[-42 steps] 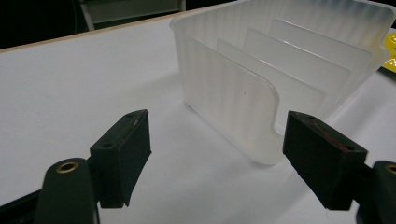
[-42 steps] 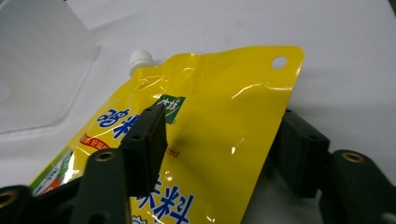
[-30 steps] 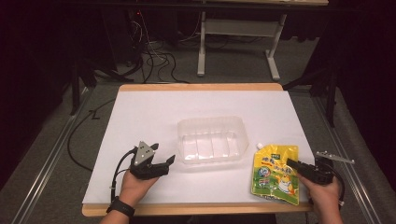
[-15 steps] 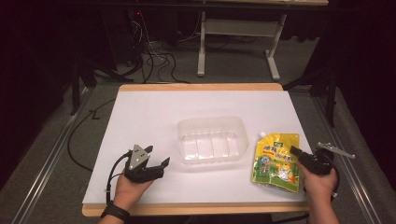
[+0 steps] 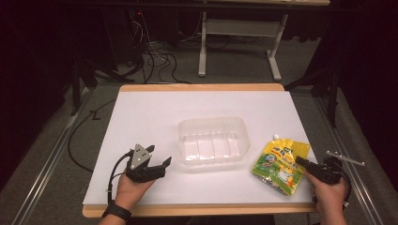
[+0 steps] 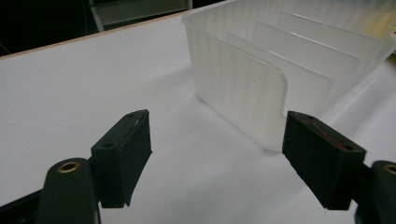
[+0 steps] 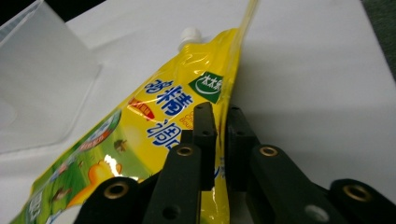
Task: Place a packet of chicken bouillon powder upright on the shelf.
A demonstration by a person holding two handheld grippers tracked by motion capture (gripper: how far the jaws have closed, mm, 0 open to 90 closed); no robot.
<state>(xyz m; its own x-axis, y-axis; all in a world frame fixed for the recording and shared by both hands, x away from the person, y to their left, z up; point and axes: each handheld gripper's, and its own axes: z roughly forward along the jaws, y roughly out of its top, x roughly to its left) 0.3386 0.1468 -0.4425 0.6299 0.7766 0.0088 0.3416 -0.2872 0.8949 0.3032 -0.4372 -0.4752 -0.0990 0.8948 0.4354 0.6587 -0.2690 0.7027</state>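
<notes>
Pouch (image 7: 154, 121) edge pinched between right hand-held gripper (image 7: 219, 140) jaws — beside tub (image 5: 212, 140)

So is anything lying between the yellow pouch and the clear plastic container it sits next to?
Nothing visible does. The right gripper is shut on the edge of the yellow pouch, and only bare white table separates it from the clear container. The left gripper waits open on the container's other side.

High view fixed above near table edge, looking forward and down at white-topped table (image 5: 155, 112), left gripper view low and close, facing clear ribbed plastic tub (image 6: 261, 70), right gripper view very close along yellow spouted pouch (image 7: 154, 121), tub (image 7: 37, 79) shared, both seen from above (image 5: 212, 140) (image 5: 280, 164)
</notes>
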